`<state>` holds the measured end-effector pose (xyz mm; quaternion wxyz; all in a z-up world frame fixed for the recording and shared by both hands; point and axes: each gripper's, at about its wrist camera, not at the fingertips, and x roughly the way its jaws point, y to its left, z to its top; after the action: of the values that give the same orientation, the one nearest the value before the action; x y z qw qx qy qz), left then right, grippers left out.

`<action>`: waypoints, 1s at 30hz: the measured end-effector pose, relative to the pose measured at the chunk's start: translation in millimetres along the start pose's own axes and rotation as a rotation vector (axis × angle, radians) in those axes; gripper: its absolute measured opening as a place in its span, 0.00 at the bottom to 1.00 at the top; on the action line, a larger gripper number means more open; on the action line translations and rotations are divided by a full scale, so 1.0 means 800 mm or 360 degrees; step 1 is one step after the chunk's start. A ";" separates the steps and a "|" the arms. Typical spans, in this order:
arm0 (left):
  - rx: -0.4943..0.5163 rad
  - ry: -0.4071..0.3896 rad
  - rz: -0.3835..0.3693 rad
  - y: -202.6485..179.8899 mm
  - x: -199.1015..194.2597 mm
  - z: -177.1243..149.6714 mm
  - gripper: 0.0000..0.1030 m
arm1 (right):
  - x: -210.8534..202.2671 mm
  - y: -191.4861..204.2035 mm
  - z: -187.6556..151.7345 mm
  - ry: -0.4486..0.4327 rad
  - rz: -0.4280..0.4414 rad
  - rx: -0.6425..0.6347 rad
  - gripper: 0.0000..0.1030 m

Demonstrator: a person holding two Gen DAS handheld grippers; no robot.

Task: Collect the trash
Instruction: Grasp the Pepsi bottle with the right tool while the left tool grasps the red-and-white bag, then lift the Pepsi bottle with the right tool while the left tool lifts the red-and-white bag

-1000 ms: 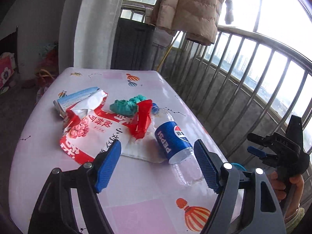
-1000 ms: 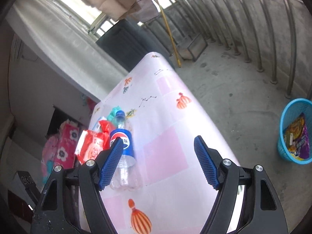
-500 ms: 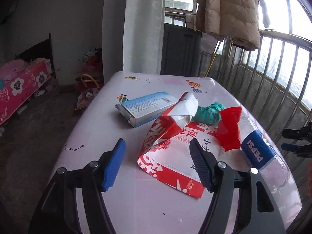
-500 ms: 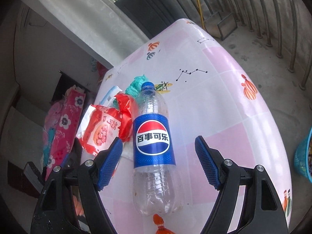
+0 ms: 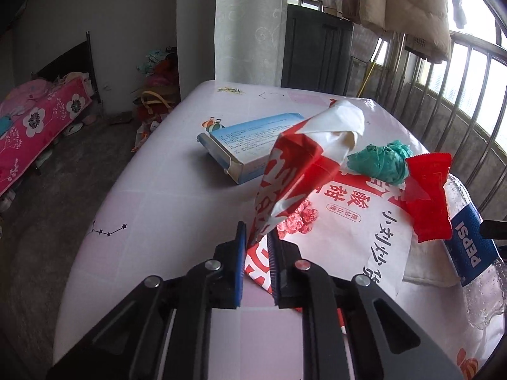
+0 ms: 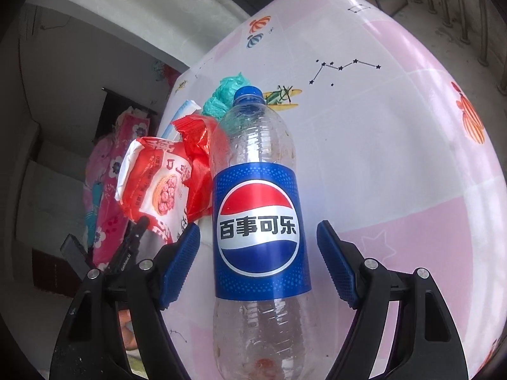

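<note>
A red and white snack bag (image 5: 342,231) lies on the pink table (image 5: 158,209) with one flap folded upward. My left gripper (image 5: 256,243) is closing, and its blue pads pinch the bag's near folded edge. An empty Pepsi bottle (image 6: 256,228) lies on its side, cap pointing away. My right gripper (image 6: 258,253) stands open astride the bottle's label, and neither pad touches it. Around the bag lie a red wrapper (image 5: 427,199), a crumpled green bag (image 5: 380,164) and a blue and white box (image 5: 250,139).
A metal railing (image 5: 459,95) runs along the table's right side, with a beige coat (image 5: 405,6) hung above it. A dark cabinet (image 5: 317,53) stands behind the table. To the left, across the floor, is a bed with a pink floral cover (image 5: 31,133).
My left gripper came down onto the snack bag and its jaws went from wide to nearly together on the folded edge. My right gripper moved in over the bottle and stayed open.
</note>
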<state>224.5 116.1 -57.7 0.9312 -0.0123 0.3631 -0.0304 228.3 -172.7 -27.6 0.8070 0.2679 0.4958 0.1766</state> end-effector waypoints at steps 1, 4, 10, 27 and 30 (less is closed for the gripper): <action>-0.0002 0.0005 -0.0011 0.000 -0.003 -0.001 0.08 | 0.001 -0.001 -0.002 0.0016 0.0008 0.0001 0.66; -0.0010 0.0030 -0.0032 -0.003 -0.015 -0.007 0.06 | 0.002 -0.001 -0.008 0.0042 0.0003 0.0003 0.56; 0.0059 0.0058 -0.0089 -0.011 -0.063 -0.034 0.06 | -0.018 -0.001 -0.030 0.0041 -0.0054 0.0002 0.55; -0.0035 0.0220 -0.0188 -0.011 -0.132 -0.121 0.28 | -0.056 -0.005 -0.098 0.0036 -0.0228 -0.0015 0.61; -0.0039 0.0198 -0.0196 -0.011 -0.128 -0.119 0.32 | -0.052 -0.004 -0.094 0.0031 -0.0240 -0.0014 0.64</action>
<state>84.4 113.7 -58.1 0.9030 -0.0440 0.4191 -0.0839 142.3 -179.1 -27.8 0.8142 0.2245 0.5218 0.1200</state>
